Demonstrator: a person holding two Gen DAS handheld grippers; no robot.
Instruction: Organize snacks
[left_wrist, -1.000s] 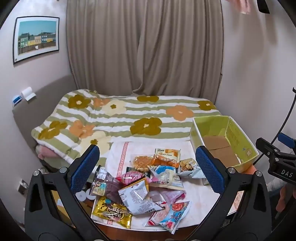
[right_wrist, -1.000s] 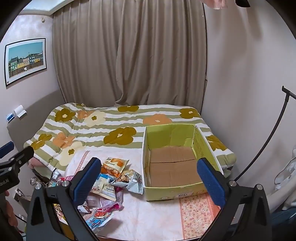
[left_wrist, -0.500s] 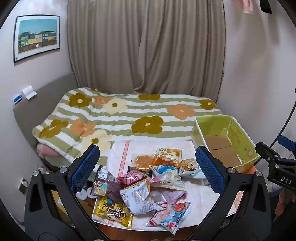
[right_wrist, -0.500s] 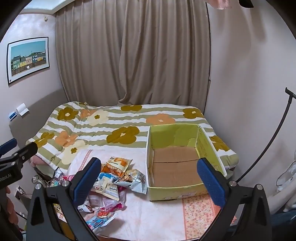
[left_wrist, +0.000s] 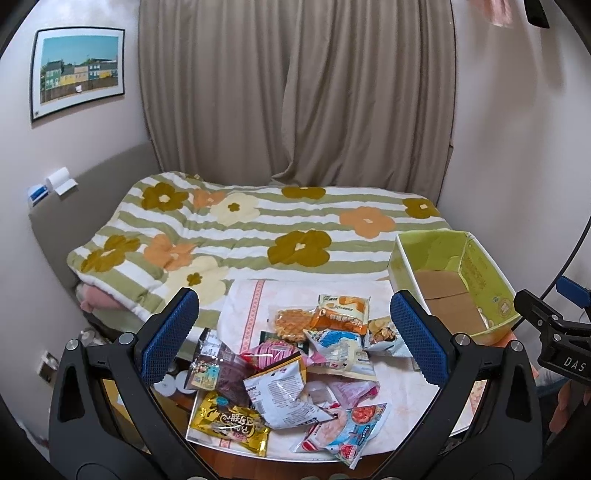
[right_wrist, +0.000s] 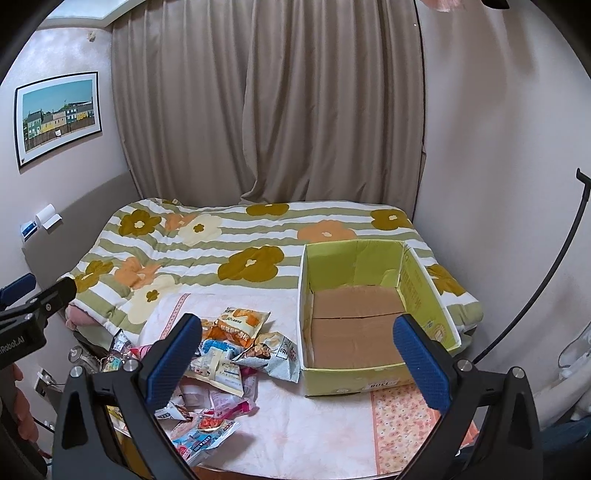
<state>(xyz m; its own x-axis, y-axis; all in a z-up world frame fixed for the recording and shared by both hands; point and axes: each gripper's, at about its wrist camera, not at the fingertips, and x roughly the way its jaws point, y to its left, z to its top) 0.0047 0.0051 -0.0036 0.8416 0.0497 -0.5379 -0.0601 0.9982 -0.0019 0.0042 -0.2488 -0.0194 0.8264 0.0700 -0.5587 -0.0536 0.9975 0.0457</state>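
A heap of snack packets (left_wrist: 291, 365) lies on a white cloth over the table (left_wrist: 399, 387); among them are a gold packet (left_wrist: 231, 424), an orange chip bag (left_wrist: 340, 314) and a light blue packet (left_wrist: 347, 432). My left gripper (left_wrist: 295, 339) hovers open above the heap, nothing between its blue pads. A green cardboard box (right_wrist: 373, 314) stands open and looks empty to the right of the snacks (right_wrist: 229, 354). My right gripper (right_wrist: 299, 354) is open above the box's front left corner, holding nothing.
A bed with a striped flower quilt (left_wrist: 236, 236) lies right behind the table. Curtains (left_wrist: 295, 92) and walls close the room. A black stand (right_wrist: 535, 295) leans at the right. The table's front edge is near the bottom of both views.
Both grippers have drifted slightly, and the scene shifts a little right and down in each view. Nothing on the table has moved; both stay open.
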